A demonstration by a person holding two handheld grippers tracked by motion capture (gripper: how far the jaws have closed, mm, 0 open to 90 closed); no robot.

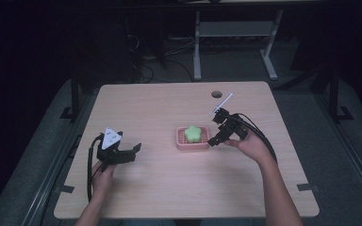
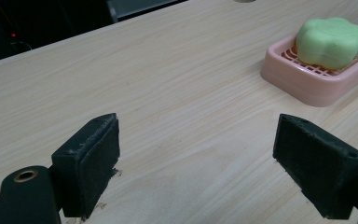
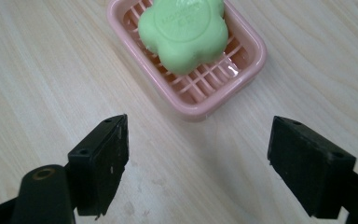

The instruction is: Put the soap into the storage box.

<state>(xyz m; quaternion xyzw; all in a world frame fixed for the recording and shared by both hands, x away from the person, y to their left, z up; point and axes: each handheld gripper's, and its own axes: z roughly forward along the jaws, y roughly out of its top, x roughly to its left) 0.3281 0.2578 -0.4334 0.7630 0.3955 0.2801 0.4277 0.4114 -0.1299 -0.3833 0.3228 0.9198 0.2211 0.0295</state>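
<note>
A green flower-shaped soap [image 1: 193, 133] [image 2: 332, 41] [image 3: 184, 32] lies in a pink slatted soap dish [image 1: 181, 143] [image 2: 303, 86] [image 3: 223, 88] at the middle of the wooden table [image 1: 169, 188]. My right gripper [image 1: 215, 137] [image 3: 198, 163] hovers just right of the dish, open, jaws wide with nothing between them. My left gripper [image 1: 134, 150] [image 2: 198, 163] sits low over the table left of the dish, also open and empty, pointing toward the dish.
A round cable hole [image 1: 217, 93] is in the table's far side. Black cables trail from both grippers. Desk legs [image 1: 197, 47] and cables stand on the dark floor beyond the table.
</note>
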